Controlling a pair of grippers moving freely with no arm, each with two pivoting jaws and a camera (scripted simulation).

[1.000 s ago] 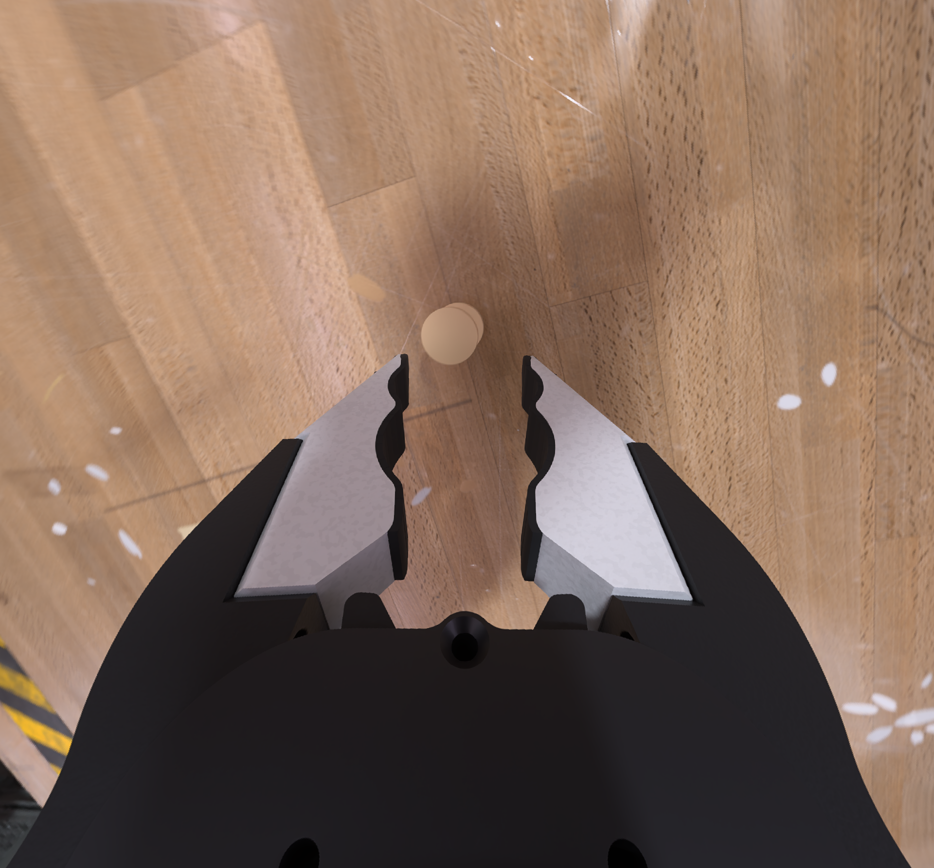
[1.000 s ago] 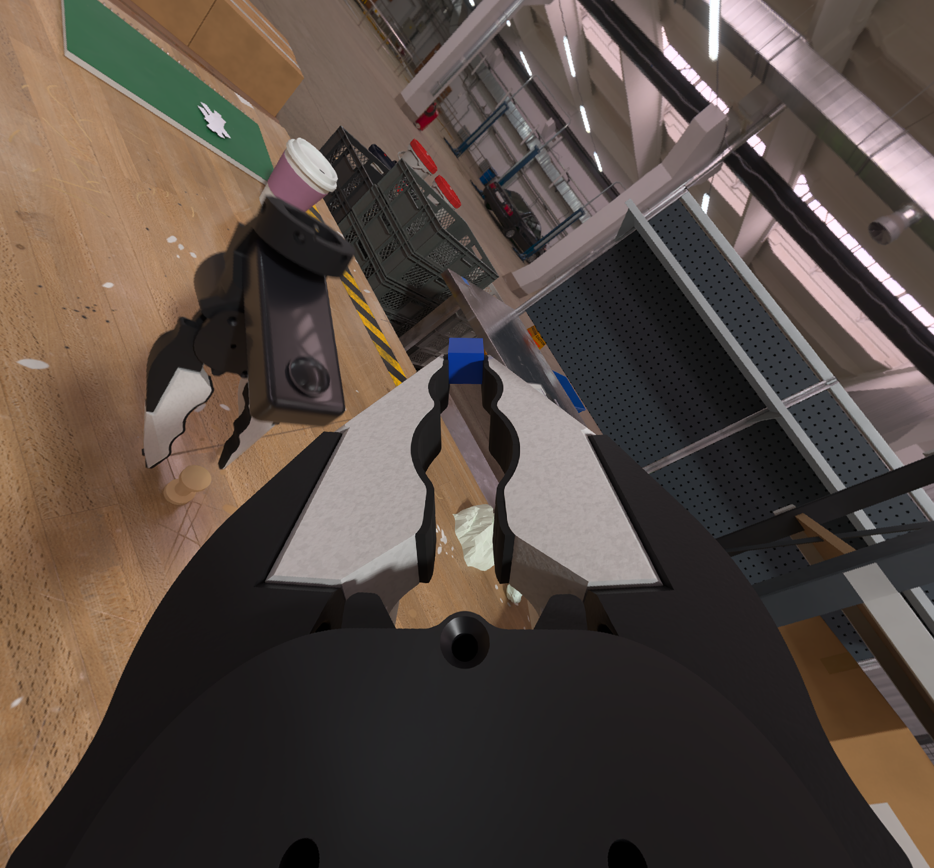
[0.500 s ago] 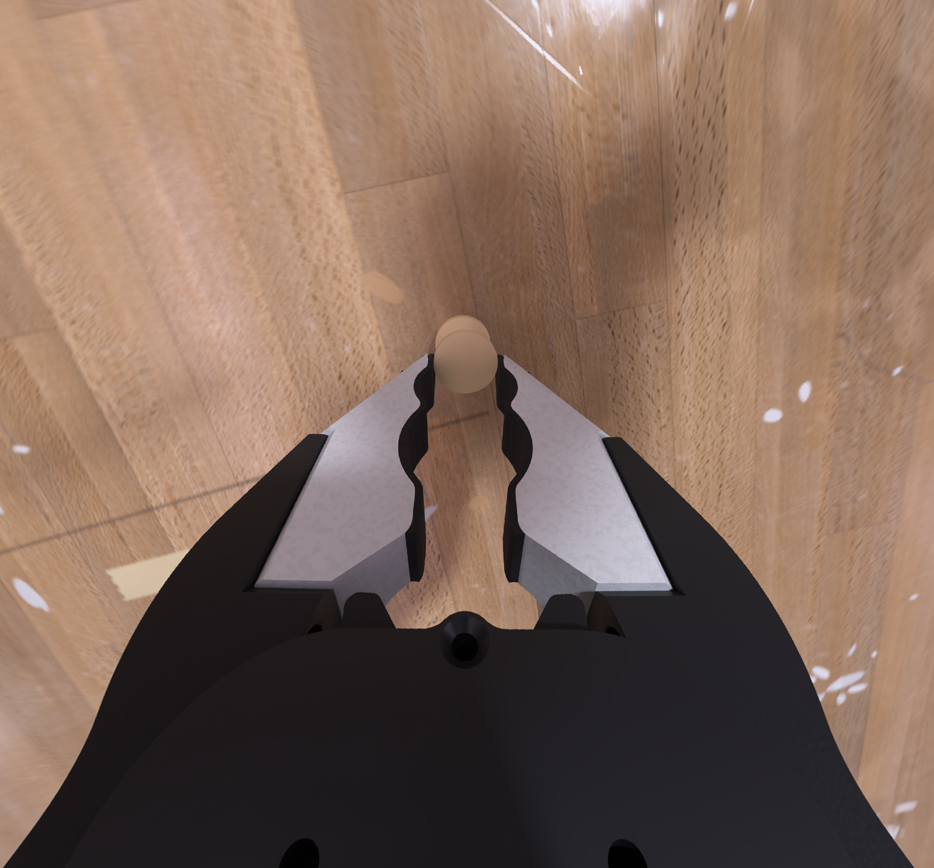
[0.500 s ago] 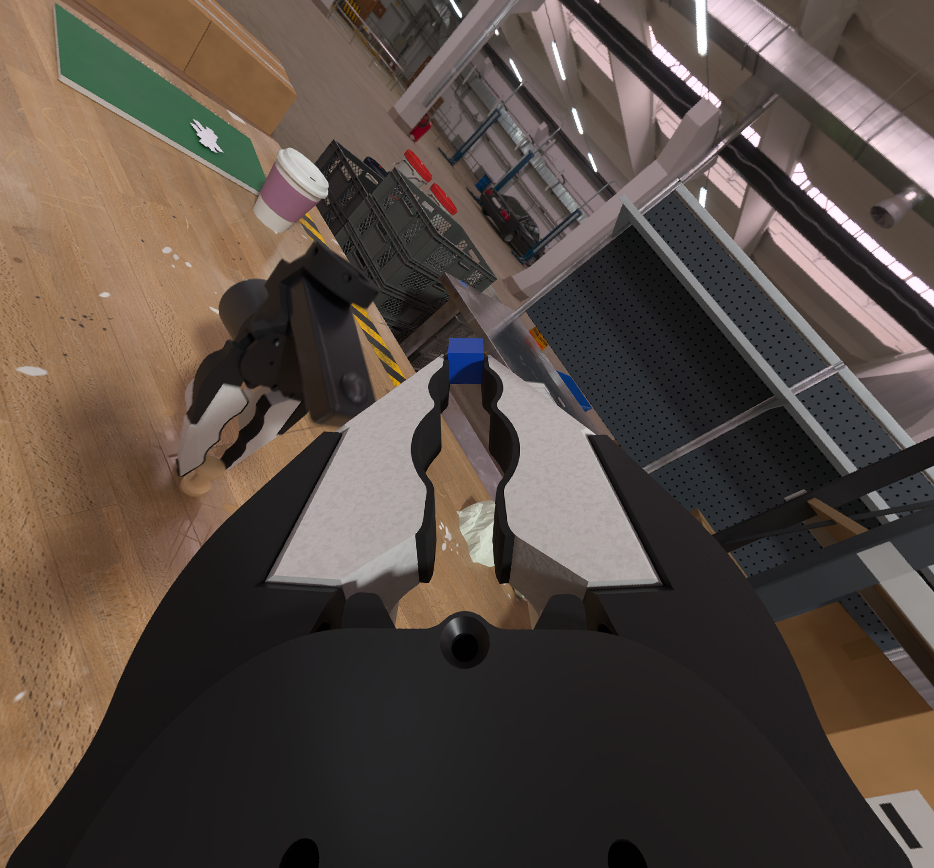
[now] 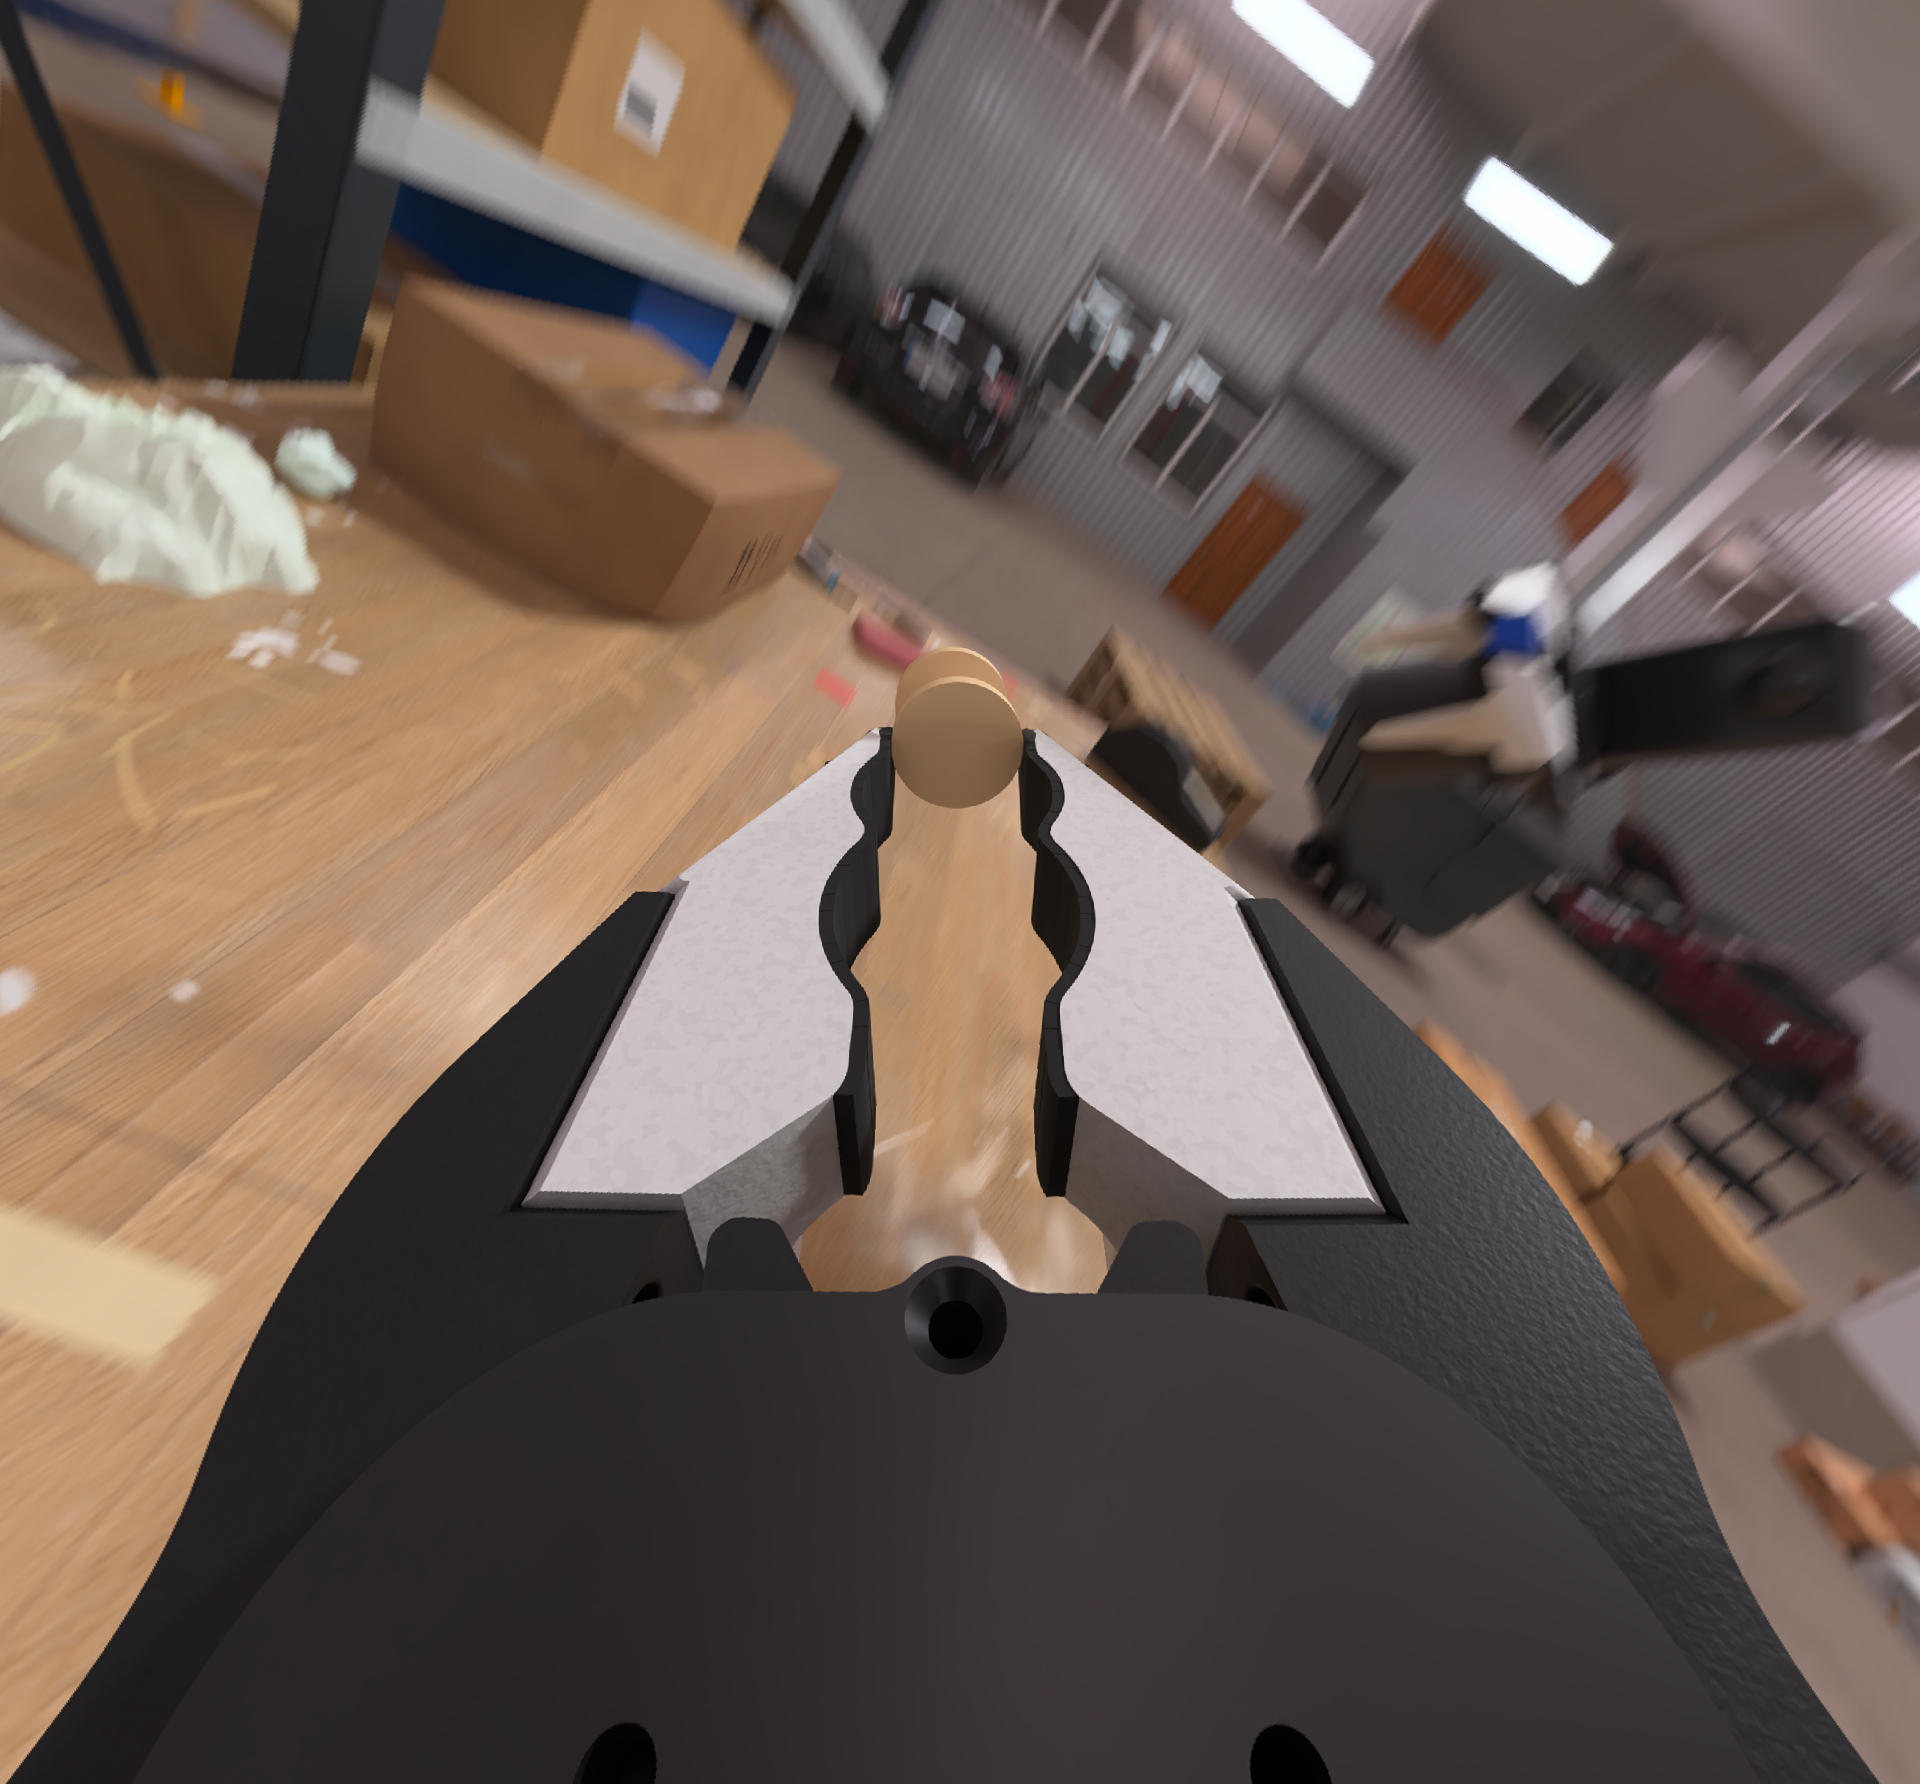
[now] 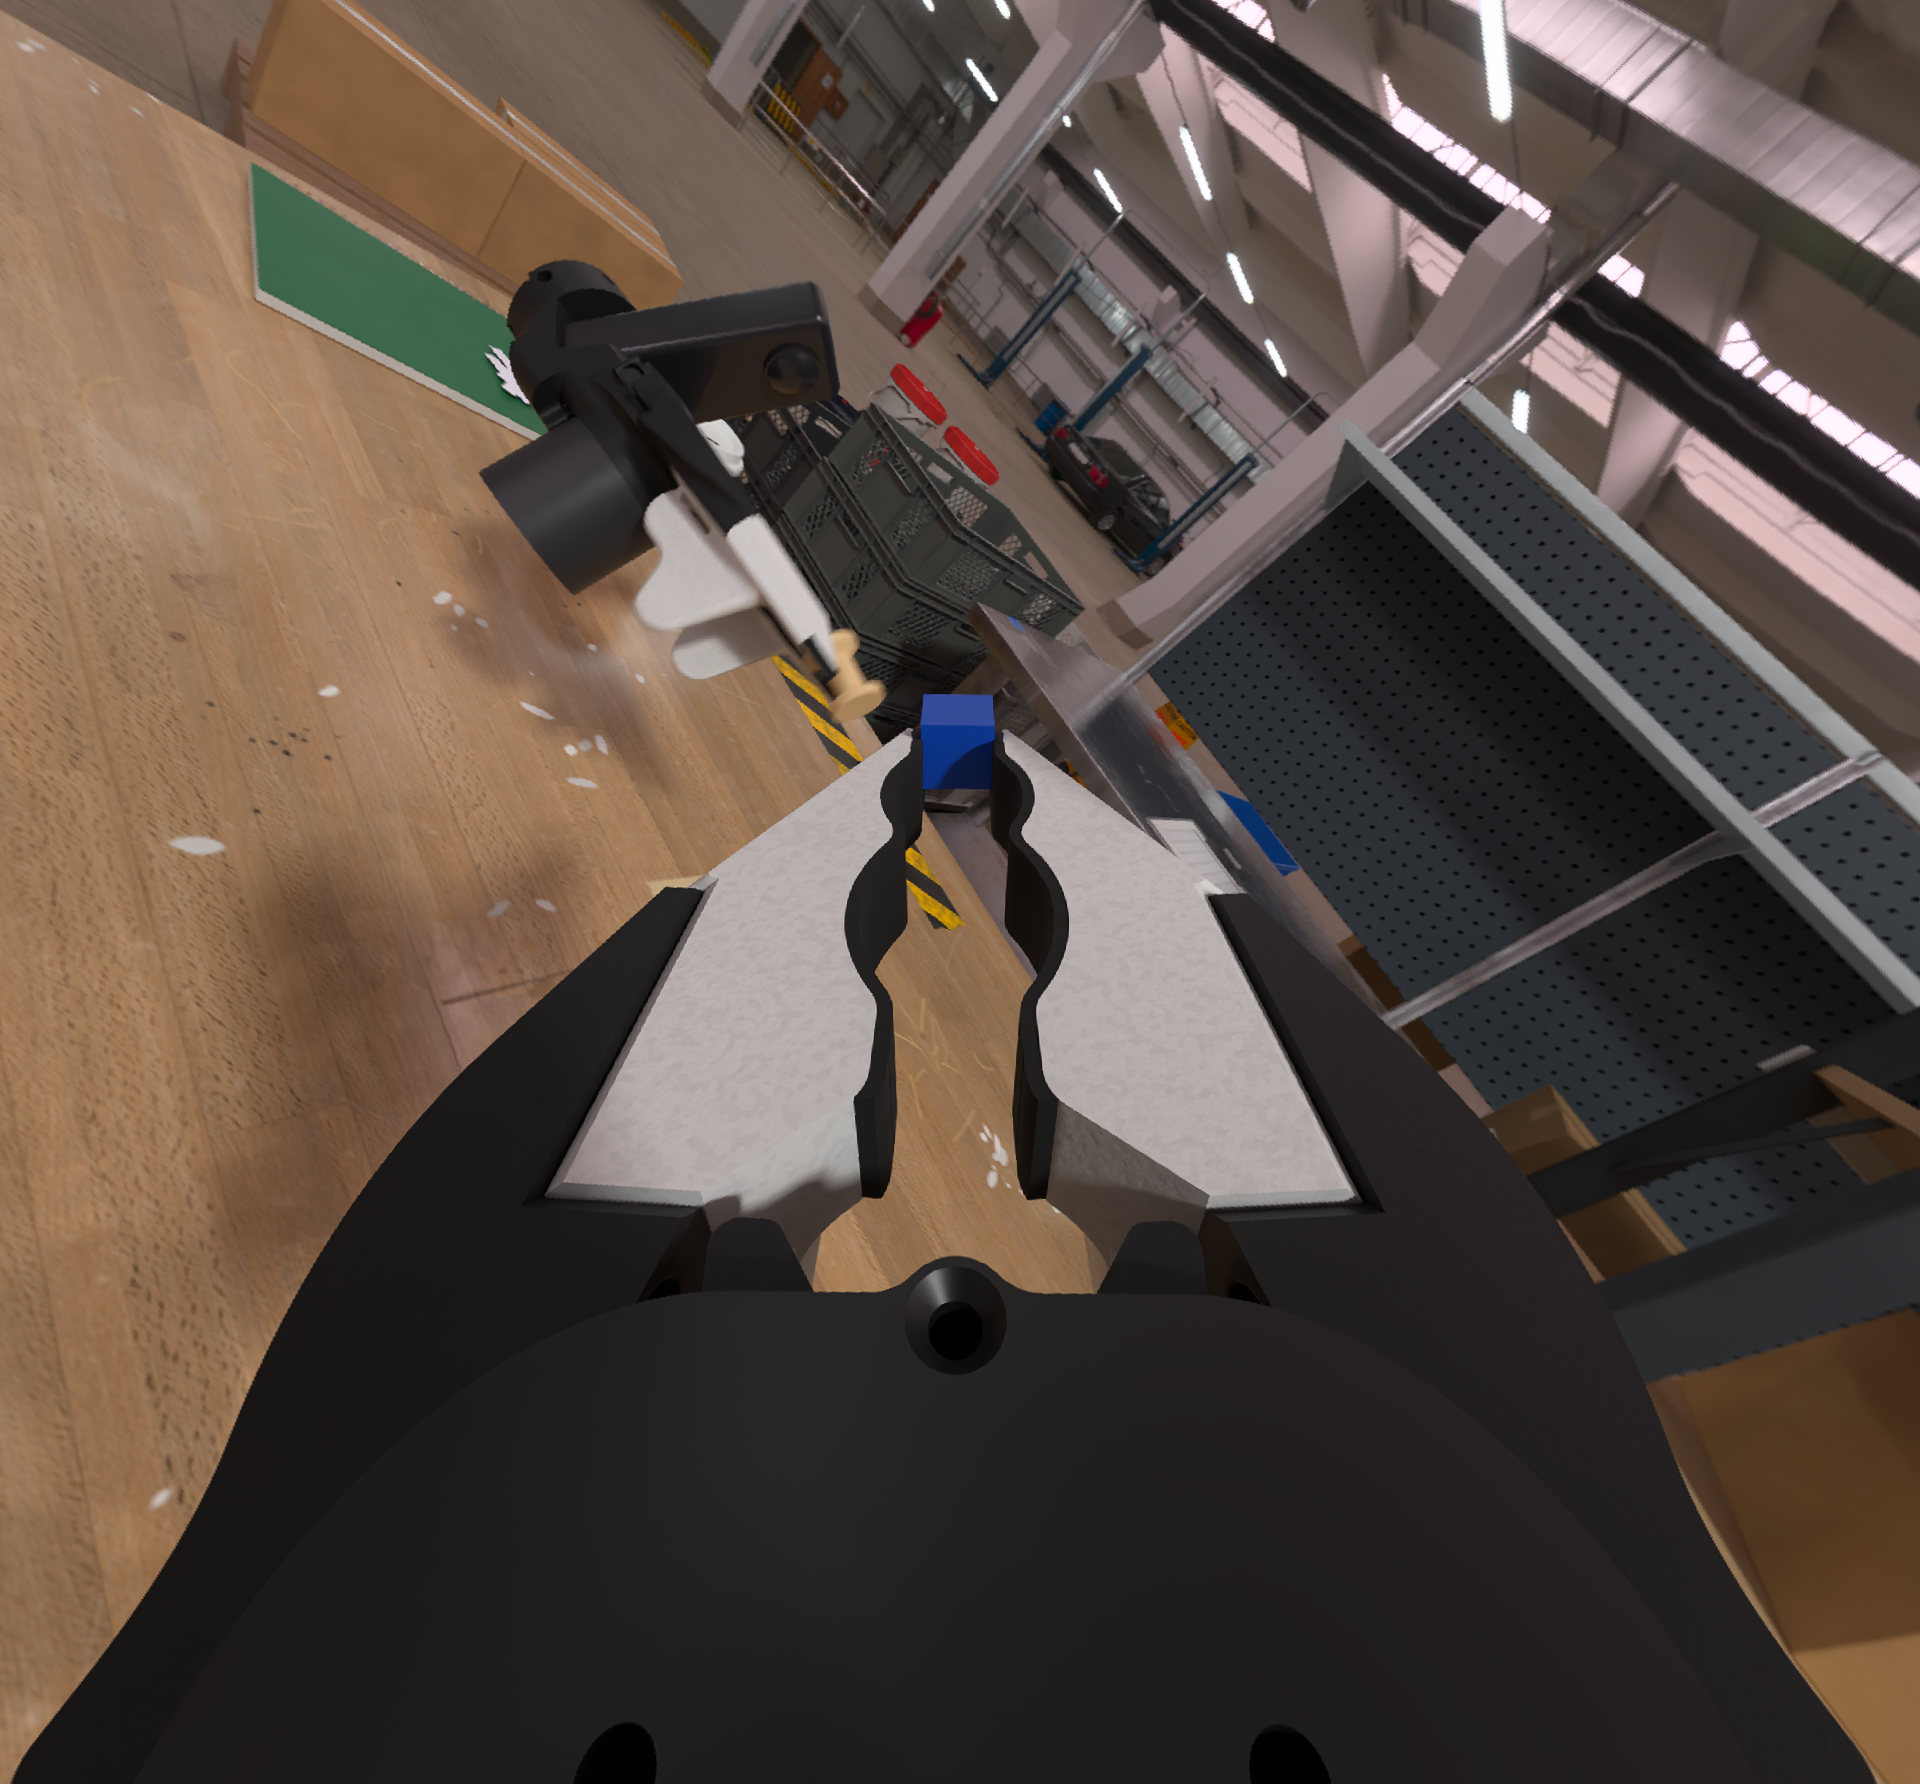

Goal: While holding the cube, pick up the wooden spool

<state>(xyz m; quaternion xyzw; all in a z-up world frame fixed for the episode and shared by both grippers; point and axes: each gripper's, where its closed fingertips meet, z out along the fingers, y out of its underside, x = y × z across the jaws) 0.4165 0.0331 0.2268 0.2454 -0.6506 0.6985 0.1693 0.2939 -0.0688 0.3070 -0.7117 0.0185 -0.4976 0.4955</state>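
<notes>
My left gripper (image 5: 956,766) is shut on the small wooden spool (image 5: 956,742), which sits between its fingertips, lifted off the wooden table (image 5: 312,851). In the right wrist view the left gripper (image 6: 831,664) hangs tilted above the table with the spool (image 6: 857,690) at its tips. My right gripper (image 6: 956,763) is shut on a small blue cube (image 6: 956,742) held at its fingertips above the table. The right gripper (image 5: 1507,685) also shows blurred at the far right of the left wrist view, with the blue cube (image 5: 1512,638) in it.
A cardboard box (image 5: 582,477) and crumpled white paper (image 5: 145,487) lie on the table at the left. A green mat (image 6: 364,290), wooden boards (image 6: 436,145), black crates (image 6: 904,539) and a pegboard shelf unit (image 6: 1558,747) stand beyond the table's striped edge (image 6: 831,737).
My left gripper closed on the spool, then lifted it off the table and tilted up toward level. My right gripper kept its hold on the cube and shifted slightly.
</notes>
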